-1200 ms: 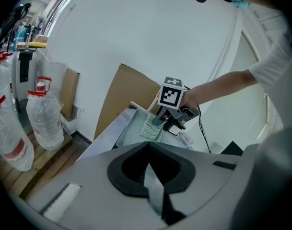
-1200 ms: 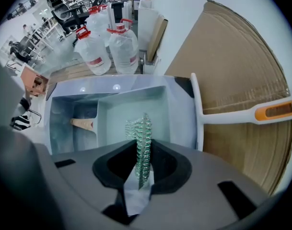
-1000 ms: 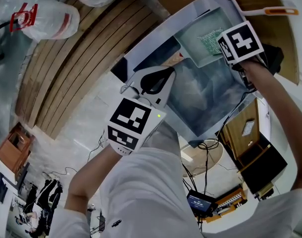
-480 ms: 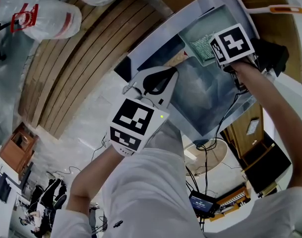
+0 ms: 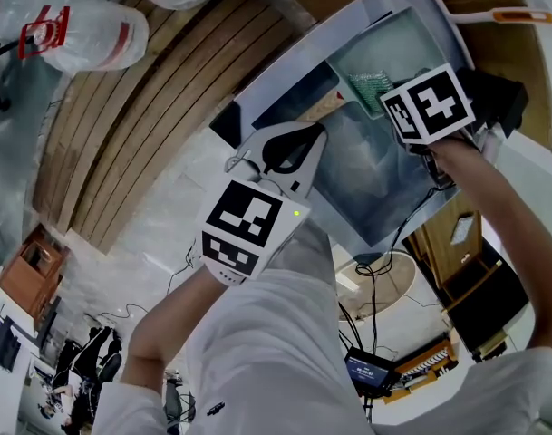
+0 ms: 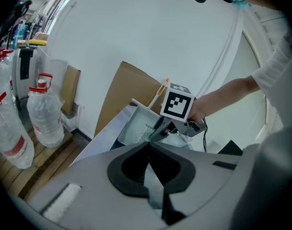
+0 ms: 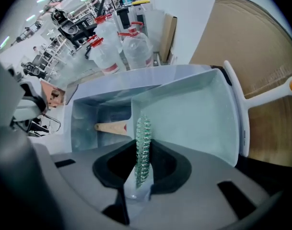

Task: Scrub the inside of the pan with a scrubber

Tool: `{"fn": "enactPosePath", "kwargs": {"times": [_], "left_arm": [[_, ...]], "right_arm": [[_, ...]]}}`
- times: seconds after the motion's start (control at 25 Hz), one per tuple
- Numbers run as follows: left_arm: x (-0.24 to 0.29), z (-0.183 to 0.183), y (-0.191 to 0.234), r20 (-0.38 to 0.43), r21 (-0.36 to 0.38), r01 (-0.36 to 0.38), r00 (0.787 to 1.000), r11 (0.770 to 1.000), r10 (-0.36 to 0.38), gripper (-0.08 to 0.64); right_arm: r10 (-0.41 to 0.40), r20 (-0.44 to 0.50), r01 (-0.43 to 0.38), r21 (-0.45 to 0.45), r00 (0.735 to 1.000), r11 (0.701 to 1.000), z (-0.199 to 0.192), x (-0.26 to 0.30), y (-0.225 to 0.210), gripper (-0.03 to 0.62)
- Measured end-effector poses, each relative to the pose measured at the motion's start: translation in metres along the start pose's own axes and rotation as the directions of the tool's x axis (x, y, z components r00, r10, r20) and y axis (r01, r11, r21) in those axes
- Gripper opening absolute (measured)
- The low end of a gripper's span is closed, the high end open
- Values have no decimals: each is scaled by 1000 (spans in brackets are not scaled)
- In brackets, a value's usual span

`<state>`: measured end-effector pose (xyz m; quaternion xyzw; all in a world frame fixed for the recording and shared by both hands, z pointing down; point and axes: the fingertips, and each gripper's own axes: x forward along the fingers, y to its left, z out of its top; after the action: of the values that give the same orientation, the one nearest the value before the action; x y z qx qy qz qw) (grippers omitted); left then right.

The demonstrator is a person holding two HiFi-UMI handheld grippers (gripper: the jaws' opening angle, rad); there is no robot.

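Right tongs (image 7: pixel 143 143) are clenched on the scrubber (image 7: pixel 144 128), a green mesh pad pinched edge-on so that it stands up between the jaws. Our left tongs (image 6: pixel 148 145) are pressed together with nothing in them, and they hang at the near edge of the basin (image 7: pixel 88 116), apart from the pan. The pan (image 7: pixel 193 109), pale with a white handle (image 7: pixel 265 92), lies in the far right corner of that basin. The scrubber is poised at the pan's near left wall.

We judge the main risk to be the pan shifting. Nothing pins it down, so a firm stroke could shove it along the basin or tip it on its wall. The thin grip on the mesh is a second worry, because sideways drag could fold the pad or pull it out of the jaws.

We cannot tell whether the scrubber is touching the pan yet. In the head view the marker cube covers that spot, and the right gripper view shows the pad only from behind. The handle's end runs out of that view. A wooden piece (image 7: pixel 111 127) lies in the basin beside the pan, and we cannot make out what it is.
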<state>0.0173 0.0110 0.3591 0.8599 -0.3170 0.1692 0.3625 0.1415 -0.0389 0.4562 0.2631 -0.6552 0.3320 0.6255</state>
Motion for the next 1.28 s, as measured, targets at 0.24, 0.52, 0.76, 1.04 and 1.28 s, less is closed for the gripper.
{"fn": "enactPosePath", "kwargs": {"times": [0.24,0.52,0.76,1.04,1.28], "left_arm": [[-2,-2,0,-3,-1,-1,1000,1000,1,5],[-1,-3,-1,-6,-2,2,1000,1000,-2,5],[0,-3,-2,-6,-5,0,1000,1000,0,5],[1,-1,0,-2,-10,-11,1000,1000,10,5],[2,2,3,7,-12,-18,1000,1000,18,5]], "right_arm": [[108,0,-108,-41,994,993,-3,8,29,67],[181,43,-179,-54,983,982,10,13,39,66],[216,86,-210,-70,973,975,33,11,40,66],[257,110,-247,-97,960,964,56,11,43,67],[224,113,-215,-85,968,973,57,8,35,67]]}}
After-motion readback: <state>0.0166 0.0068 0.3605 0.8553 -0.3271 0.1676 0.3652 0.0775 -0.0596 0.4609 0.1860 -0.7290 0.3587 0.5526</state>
